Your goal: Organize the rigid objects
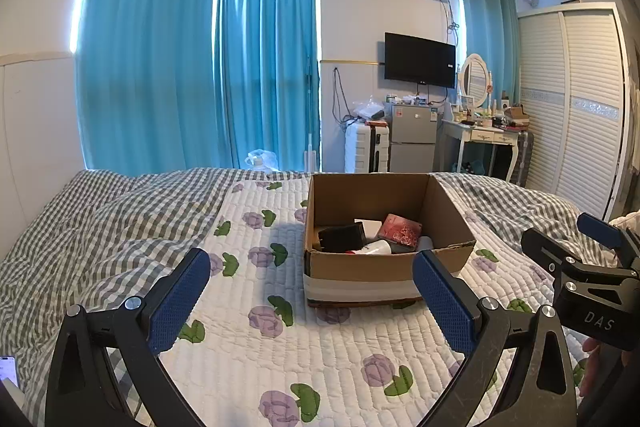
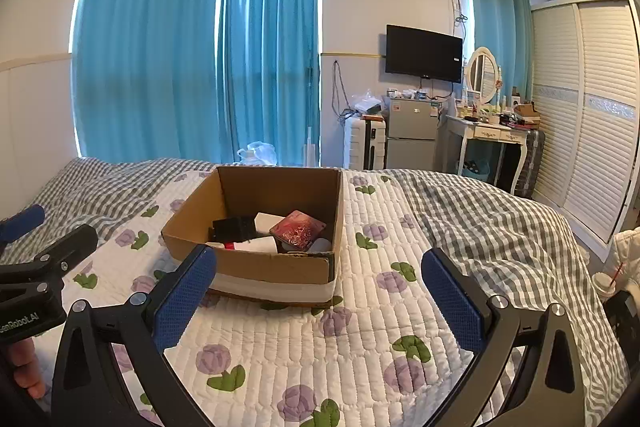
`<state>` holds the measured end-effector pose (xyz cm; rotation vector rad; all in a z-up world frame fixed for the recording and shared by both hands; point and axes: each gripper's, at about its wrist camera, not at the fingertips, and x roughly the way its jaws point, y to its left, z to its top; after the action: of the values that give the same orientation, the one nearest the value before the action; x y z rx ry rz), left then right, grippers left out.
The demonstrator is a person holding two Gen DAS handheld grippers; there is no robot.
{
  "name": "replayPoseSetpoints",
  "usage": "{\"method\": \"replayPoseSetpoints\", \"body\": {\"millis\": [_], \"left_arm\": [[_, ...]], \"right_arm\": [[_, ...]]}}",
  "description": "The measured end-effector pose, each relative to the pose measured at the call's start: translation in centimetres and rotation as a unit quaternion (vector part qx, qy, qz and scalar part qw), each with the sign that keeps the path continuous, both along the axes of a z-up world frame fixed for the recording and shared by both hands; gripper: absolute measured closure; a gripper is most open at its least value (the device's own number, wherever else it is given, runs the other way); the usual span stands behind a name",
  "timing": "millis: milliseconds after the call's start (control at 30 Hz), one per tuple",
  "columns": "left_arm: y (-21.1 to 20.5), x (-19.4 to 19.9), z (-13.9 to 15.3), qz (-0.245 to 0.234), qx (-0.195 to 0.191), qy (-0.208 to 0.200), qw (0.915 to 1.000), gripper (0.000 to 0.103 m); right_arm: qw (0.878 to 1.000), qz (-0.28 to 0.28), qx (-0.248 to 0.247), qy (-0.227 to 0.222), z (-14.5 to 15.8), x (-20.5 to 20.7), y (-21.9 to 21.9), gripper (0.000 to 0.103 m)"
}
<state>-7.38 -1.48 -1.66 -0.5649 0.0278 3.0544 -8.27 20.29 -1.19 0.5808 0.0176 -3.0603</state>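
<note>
An open cardboard box stands on the quilted floral bed cover. Inside lie a black box, a red patterned tin, a white cylinder and a white flat item. My left gripper is open and empty, held above the bed in front of the box. My right gripper is open and empty, just right of the box's near side. Each gripper shows at the edge of the other's view, the right one and the left one.
The bed has a white floral quilt and a grey checked blanket. Beyond the bed stand blue curtains, a suitcase, a small fridge, a dressing table and a white wardrobe. A drink cup stands at far right.
</note>
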Motion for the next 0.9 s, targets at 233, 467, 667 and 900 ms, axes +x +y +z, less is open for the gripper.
{"method": "replayPoseSetpoints", "body": {"millis": [233, 467, 667, 900], "left_arm": [[-0.03, 0.09, 0.05, -0.001, 0.001, -0.002, 1.0, 0.0], [0.12, 0.11, 0.05, 0.002, -0.003, 0.001, 1.0, 0.0], [-0.12, 0.02, 0.0, 0.003, -0.003, 0.0, 1.0, 0.0], [-0.17, 0.1, -0.1, 0.002, -0.003, -0.003, 1.0, 0.0]], "right_arm": [[1.0, -0.002, -0.002, -0.003, -0.07, -0.08, 0.05, 0.0], [1.0, -0.004, -0.003, -0.006, -0.2, -0.17, 0.16, 0.0], [1.0, -0.005, -0.004, -0.008, -0.29, -0.22, 0.14, 0.0], [1.0, -0.006, -0.005, -0.012, -0.51, -0.37, 0.15, 0.0]]}}
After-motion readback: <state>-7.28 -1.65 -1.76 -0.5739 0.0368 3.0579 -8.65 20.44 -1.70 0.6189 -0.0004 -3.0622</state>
